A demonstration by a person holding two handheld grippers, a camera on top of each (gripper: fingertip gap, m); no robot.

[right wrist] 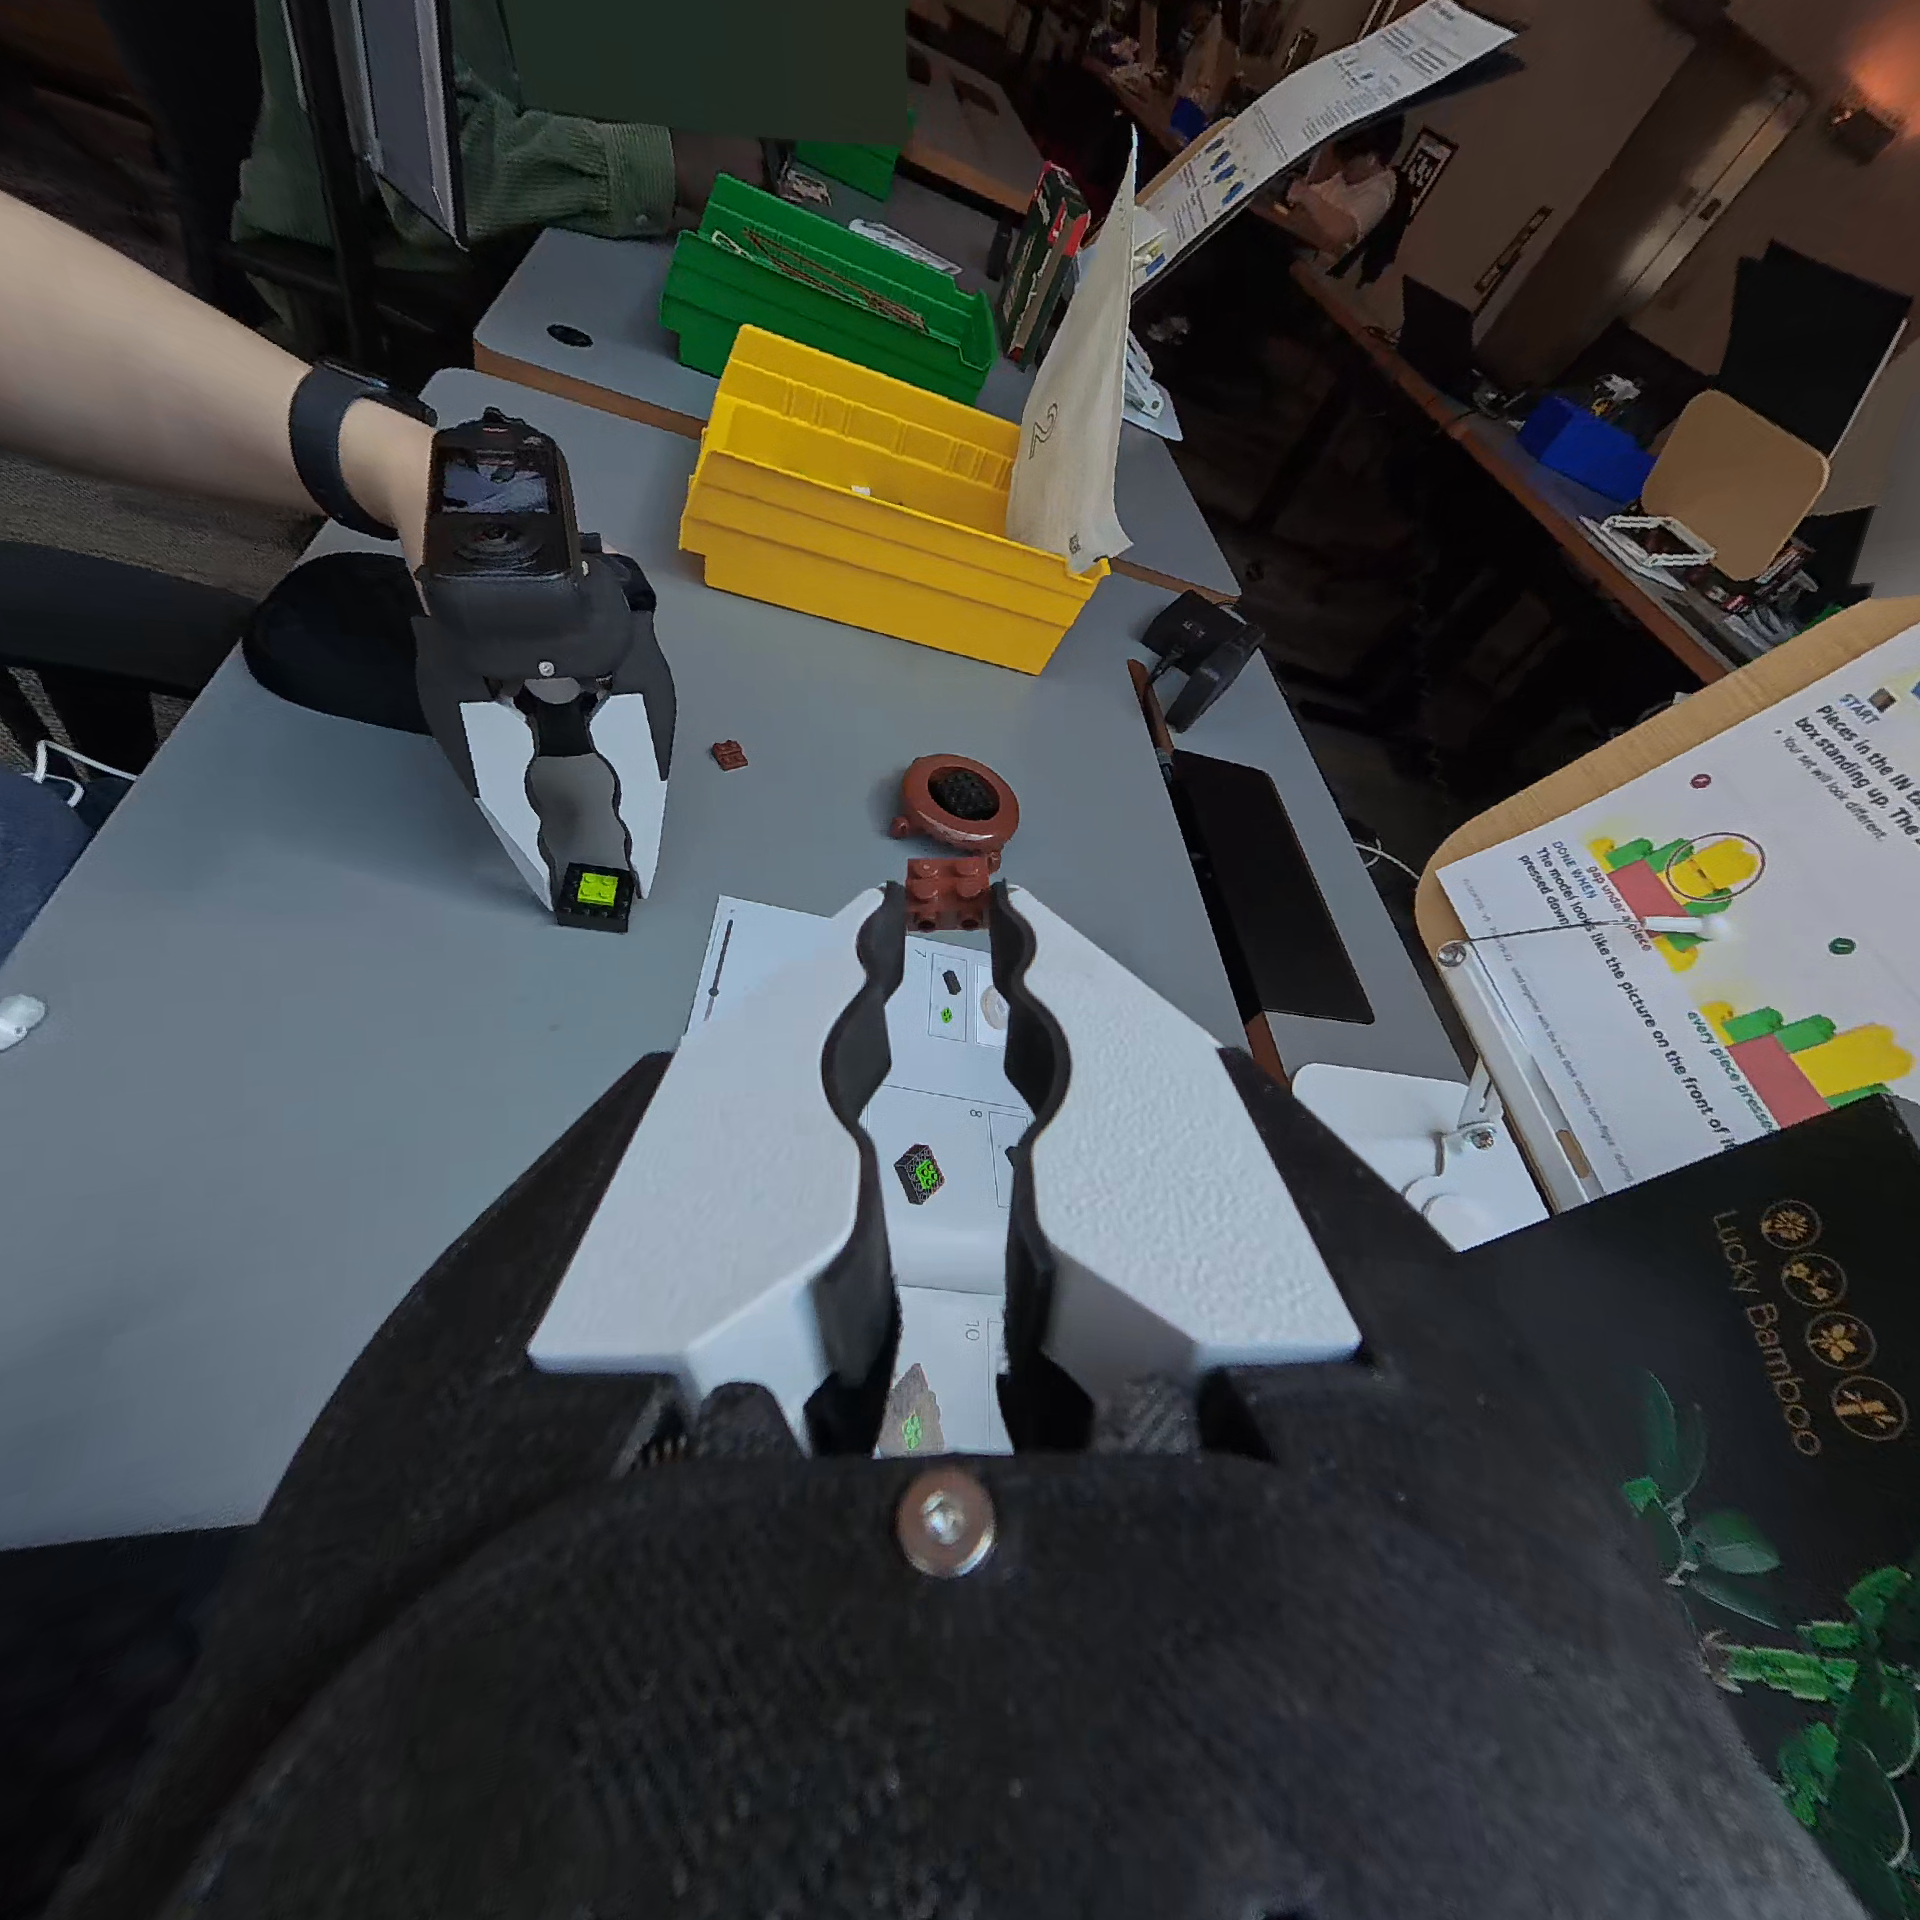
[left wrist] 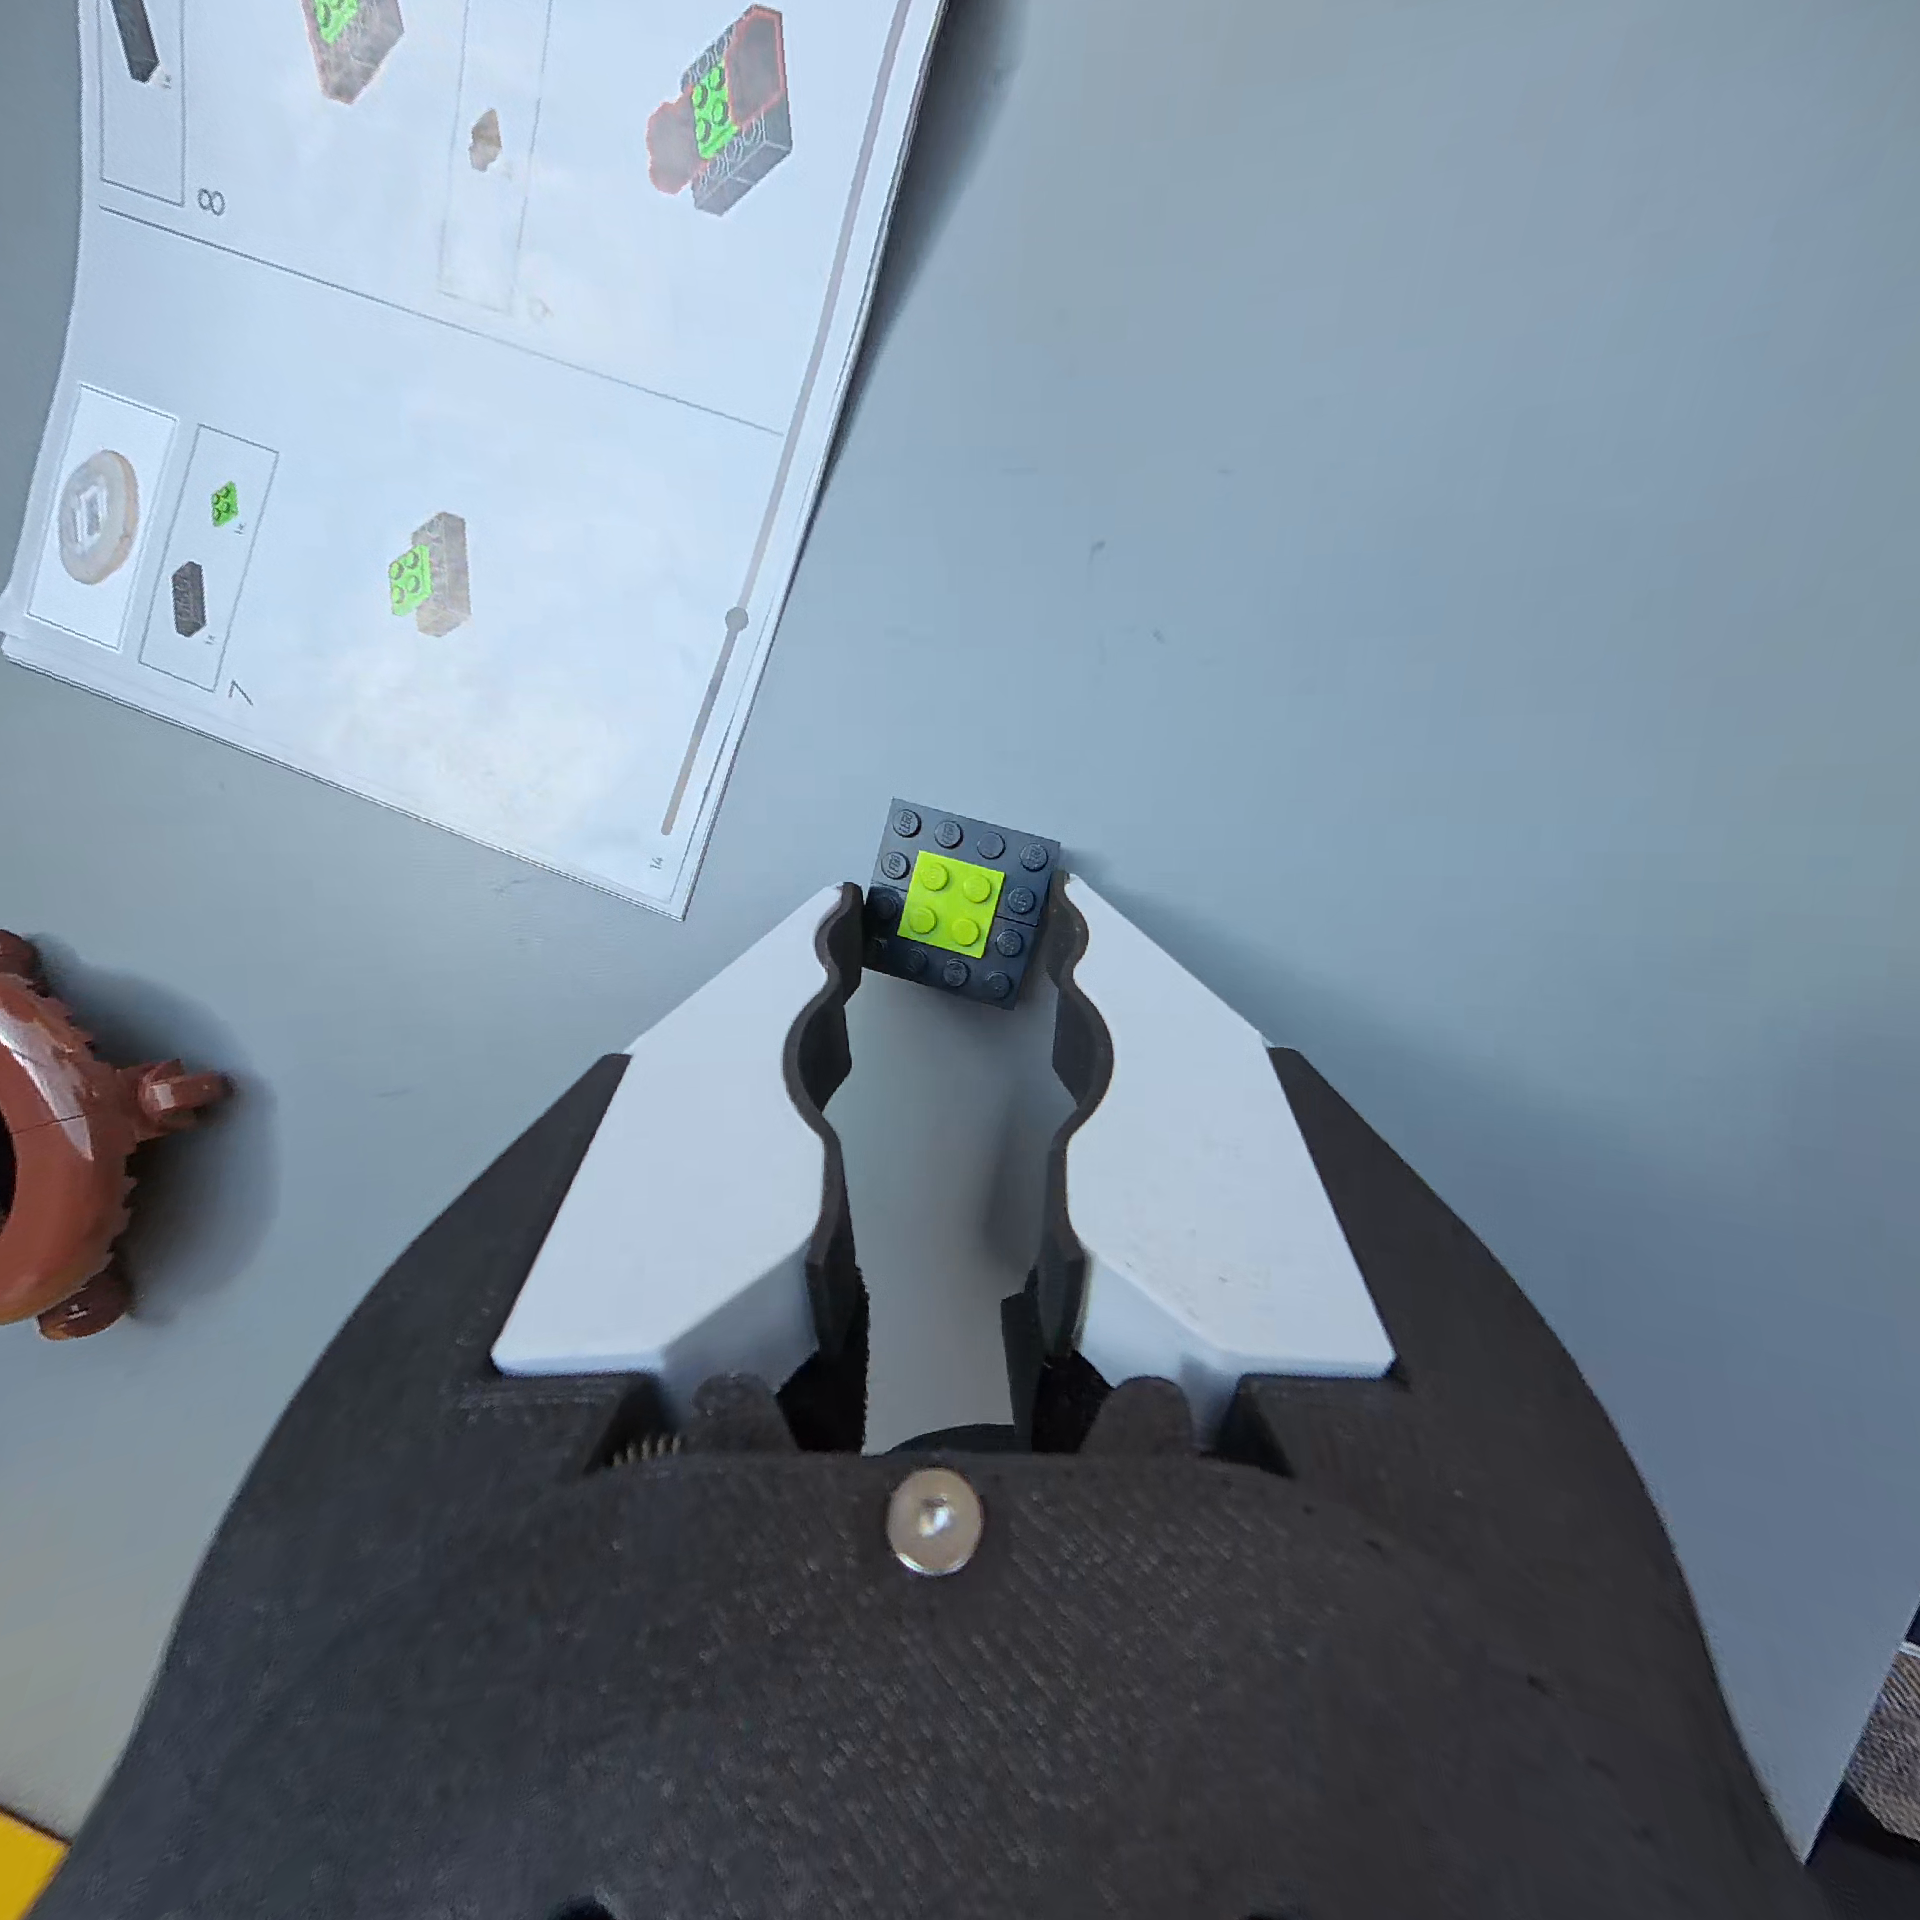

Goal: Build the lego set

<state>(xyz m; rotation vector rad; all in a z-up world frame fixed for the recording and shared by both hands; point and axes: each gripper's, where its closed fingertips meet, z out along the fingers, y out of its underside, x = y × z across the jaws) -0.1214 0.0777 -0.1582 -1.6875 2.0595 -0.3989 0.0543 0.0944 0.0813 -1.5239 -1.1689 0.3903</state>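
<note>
A black block with a lime green 2x2 plate (left wrist: 951,906) on top sits on the grey table (left wrist: 1403,520). My left gripper (left wrist: 956,899) is shut on it, one fingertip against each side, with the block resting on the table. The same block (right wrist: 595,894) and left gripper (right wrist: 595,878) show at the left of the right wrist view. My right gripper (right wrist: 943,899) is shut on a small reddish-brown brick (right wrist: 945,883) and holds it above the instruction booklet (right wrist: 935,1143). A brown round pot piece (right wrist: 956,805) lies just beyond the brick.
The booklet (left wrist: 416,416) lies left of the block, and the brown pot piece (left wrist: 52,1143) is at the left edge. A tiny brown piece (right wrist: 730,755) lies mid-table. Yellow bins (right wrist: 883,520), green bins (right wrist: 821,281) and a paper bag (right wrist: 1081,416) stand at the back. A black box (right wrist: 1766,1455) is at the right. One gripper's finger ends stand about 30 cm off the other's.
</note>
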